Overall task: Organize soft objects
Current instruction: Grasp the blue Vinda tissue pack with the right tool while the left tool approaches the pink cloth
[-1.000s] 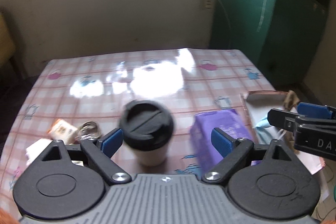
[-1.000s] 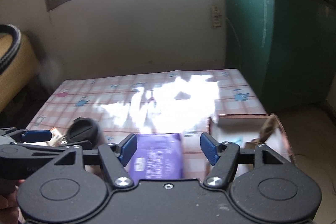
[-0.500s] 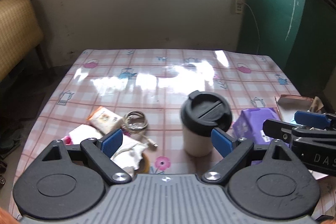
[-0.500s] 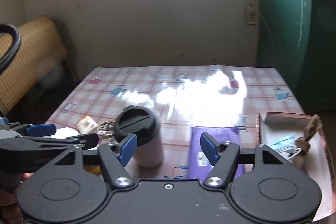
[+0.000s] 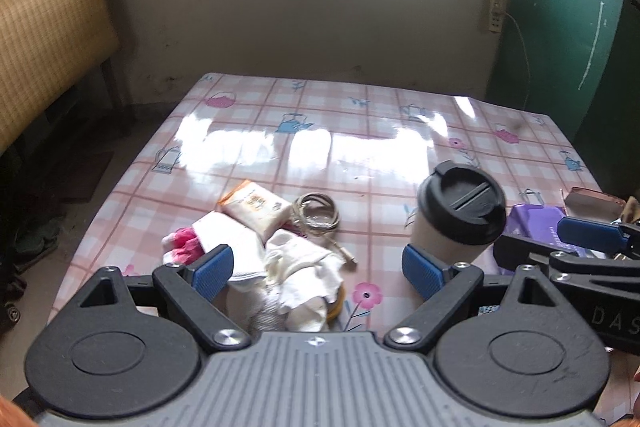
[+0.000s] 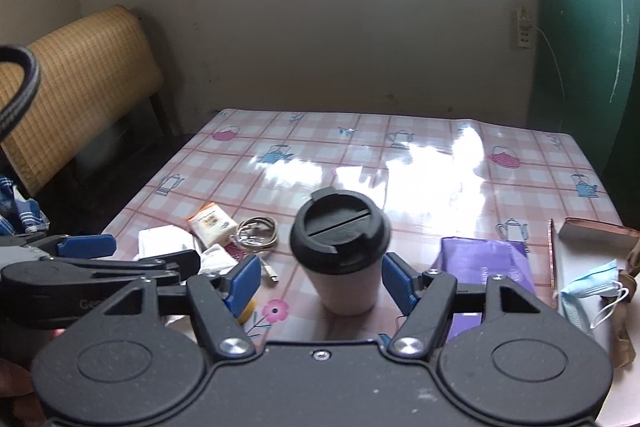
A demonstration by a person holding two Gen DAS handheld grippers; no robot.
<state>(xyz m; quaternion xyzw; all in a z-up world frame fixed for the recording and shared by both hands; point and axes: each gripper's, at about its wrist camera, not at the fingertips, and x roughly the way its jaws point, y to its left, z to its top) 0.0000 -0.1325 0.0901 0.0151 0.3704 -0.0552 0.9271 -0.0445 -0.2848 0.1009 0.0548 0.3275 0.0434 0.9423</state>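
- The soft things are piled at the near left part of the table (image 5: 248,131): a crumpled white cloth (image 5: 304,267), a pink and white folded cloth (image 5: 192,243) and a small tissue pack (image 5: 256,205).
- The left claw (image 5: 316,267) is held wide apart, with nothing gripped. The white cloth is seen right between and just ahead of its blue pads.
- The right claw (image 6: 316,279) is also held wide apart and empty. A paper cup with a black lid (image 6: 340,247) is framed between its pads, apart from them.
- The pile lies off to the left of the right claw, so the left claw is judged the nearer one.
- A purple pack (image 6: 484,259) and a tray (image 6: 576,263) holding a blue face mask (image 6: 592,291) are seen on the right.
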